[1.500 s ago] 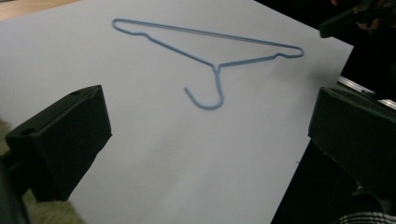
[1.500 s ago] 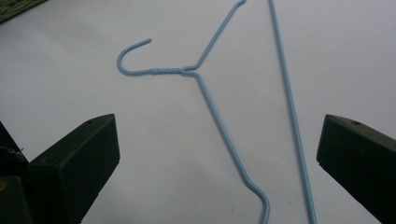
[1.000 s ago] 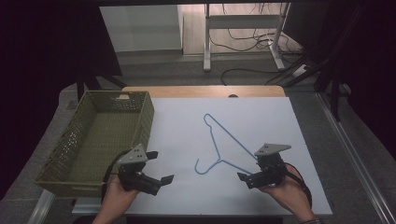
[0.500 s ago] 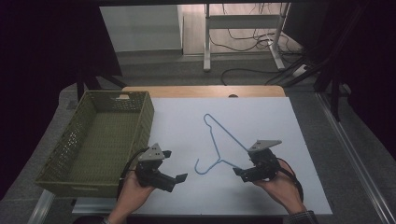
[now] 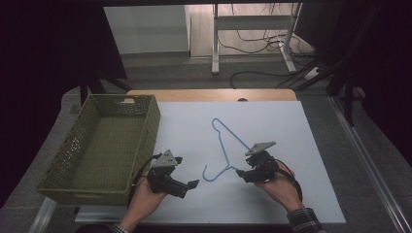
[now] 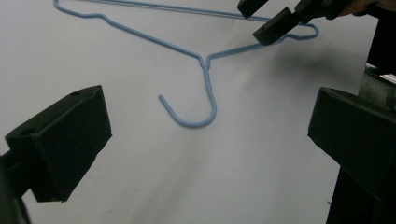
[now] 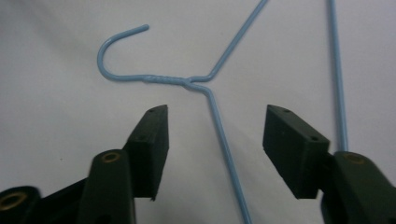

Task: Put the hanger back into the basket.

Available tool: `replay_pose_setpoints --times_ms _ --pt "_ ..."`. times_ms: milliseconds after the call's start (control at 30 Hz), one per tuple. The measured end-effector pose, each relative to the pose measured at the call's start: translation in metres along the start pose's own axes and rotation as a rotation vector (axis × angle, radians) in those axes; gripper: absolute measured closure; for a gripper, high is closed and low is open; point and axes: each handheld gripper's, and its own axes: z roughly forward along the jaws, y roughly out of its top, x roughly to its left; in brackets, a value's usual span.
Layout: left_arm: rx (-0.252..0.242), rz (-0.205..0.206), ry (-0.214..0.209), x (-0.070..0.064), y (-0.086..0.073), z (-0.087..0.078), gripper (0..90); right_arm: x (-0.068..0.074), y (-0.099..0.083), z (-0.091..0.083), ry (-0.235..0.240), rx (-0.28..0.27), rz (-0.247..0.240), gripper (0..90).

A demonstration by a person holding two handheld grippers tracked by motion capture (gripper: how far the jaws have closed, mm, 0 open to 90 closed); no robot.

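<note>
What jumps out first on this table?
A blue wire hanger lies flat on the white table, hook toward the person. The right gripper, jaws open, straddles one of its arms near the neck. A green basket sits at the left edge.

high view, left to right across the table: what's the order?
Green woven basket → left gripper → blue wire hanger → right gripper, jaws open astride the hanger's arm near its neck. All sit on the white table surface.
</note>
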Motion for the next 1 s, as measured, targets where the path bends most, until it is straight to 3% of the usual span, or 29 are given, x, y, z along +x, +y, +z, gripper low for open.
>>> replay_pose_setpoints --times_ms 200,400,667,767,1000 --pt "0.011 -0.004 0.013 0.001 -0.005 0.005 0.0 -0.003 0.003 0.017 0.008 0.041 -0.051 60.7" --pt "0.022 0.018 0.021 -0.003 -0.006 0.009 0.3 -0.006 0.003 0.028 0.009 0.064 -0.097 74.5" --pt "0.027 0.016 0.030 -0.003 -0.007 0.011 0.8 -0.011 0.001 0.038 0.028 0.089 -0.107 80.6" --pt "0.040 0.025 0.037 -0.004 -0.008 0.012 1.1 -0.013 0.001 0.039 0.056 0.084 -0.095 84.9" --pt "0.040 0.022 0.030 -0.004 -0.008 0.012 1.0 -0.013 0.001 0.038 0.069 0.077 -0.092 87.0"
